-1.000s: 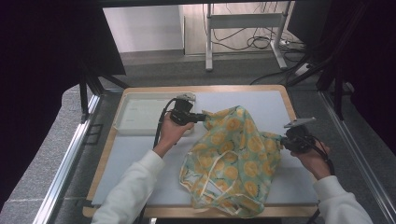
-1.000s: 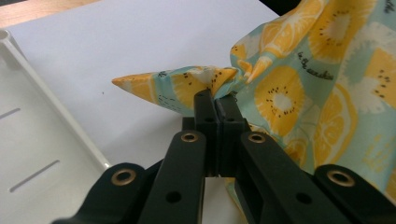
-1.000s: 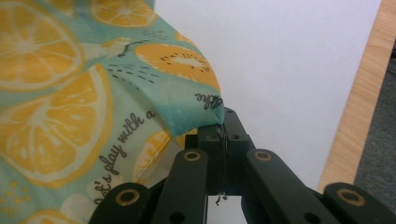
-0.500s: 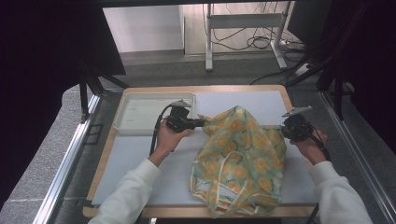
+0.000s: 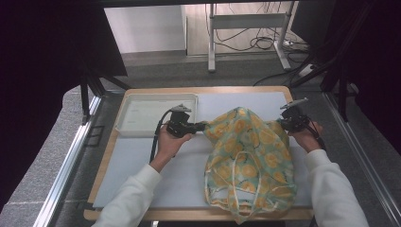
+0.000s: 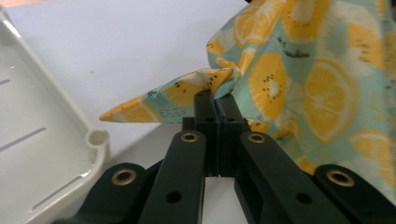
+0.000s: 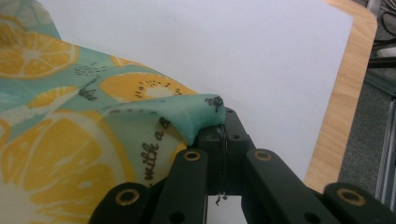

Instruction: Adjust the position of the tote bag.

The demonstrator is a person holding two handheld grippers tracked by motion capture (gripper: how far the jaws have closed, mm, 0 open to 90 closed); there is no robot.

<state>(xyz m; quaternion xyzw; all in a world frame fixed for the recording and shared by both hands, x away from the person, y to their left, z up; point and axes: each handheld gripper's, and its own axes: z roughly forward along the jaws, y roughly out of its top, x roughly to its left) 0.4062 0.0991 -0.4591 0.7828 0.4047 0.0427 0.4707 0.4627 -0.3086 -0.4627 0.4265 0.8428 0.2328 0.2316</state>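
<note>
A mint-green fabric bag (image 5: 248, 156) printed with orange and kiwi slices hangs stretched between my two grippers over the pale mat, its lower end with the handles near the table's front edge. My left gripper (image 5: 201, 126) is shut on the bag's left corner (image 6: 212, 86), which bunches above the closed jaws. At the right, my right gripper (image 5: 282, 124) is shut on the bag's other corner (image 7: 201, 114), the cloth folding over the jaw tips.
A white plastic tray (image 5: 142, 116) sits on the mat just left of my left gripper, its corner (image 6: 95, 140) close to the jaws. The wooden table edge (image 7: 345, 93) runs to the right of my right gripper. Cables and table legs stand beyond the table.
My right gripper has carried its corner of the bag outward to the right and the whole bag has shifted rightward and spread wider. The left gripper has stayed near the tray.
</note>
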